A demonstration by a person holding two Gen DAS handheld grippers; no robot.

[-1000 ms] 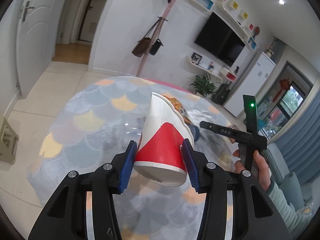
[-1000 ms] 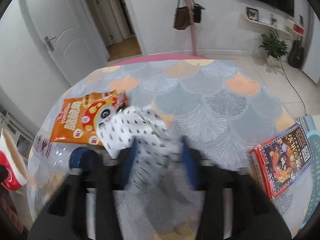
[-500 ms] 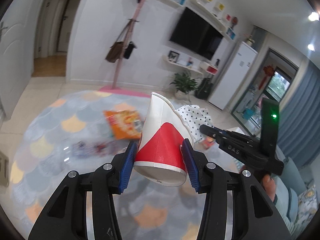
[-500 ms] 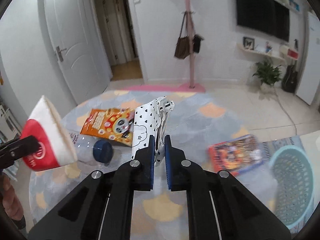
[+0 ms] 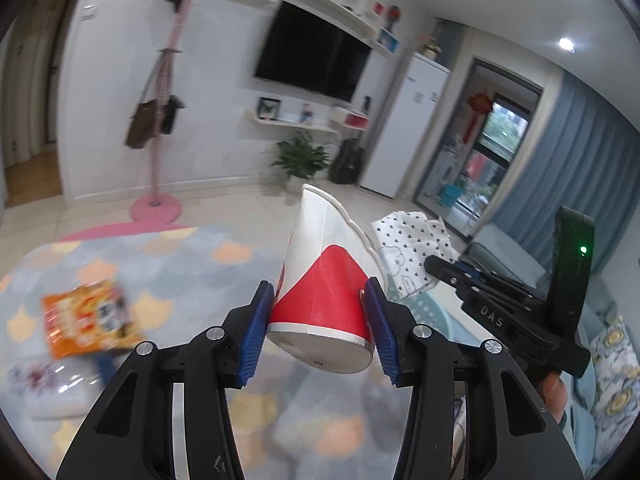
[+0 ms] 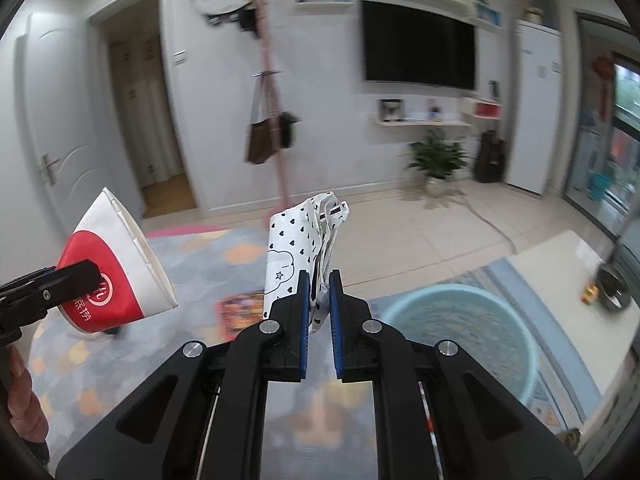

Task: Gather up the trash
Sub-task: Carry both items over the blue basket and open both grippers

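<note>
My left gripper (image 5: 320, 300) is shut on a red and white paper cup (image 5: 324, 276), held in the air above the round table, its base toward the camera. The cup also shows at the left of the right wrist view (image 6: 116, 272). My right gripper (image 6: 319, 280) is shut on a white wrapper with black hearts (image 6: 300, 248), lifted above the table. The wrapper shows right of the cup in the left wrist view (image 5: 412, 248). A light blue basket (image 6: 460, 336) stands low to the right of the right gripper.
An orange snack bag (image 5: 88, 320) and a clear plastic bottle (image 5: 48, 384) lie on the scale-patterned tablecloth (image 5: 192, 264) at the left. A colourful book (image 6: 240, 308) lies on the table. A pink coat stand (image 6: 272, 120) is beyond.
Both grippers have risen and swung to the right with the cup and the wrapper in them. The blue basket has come closer under the right gripper.
</note>
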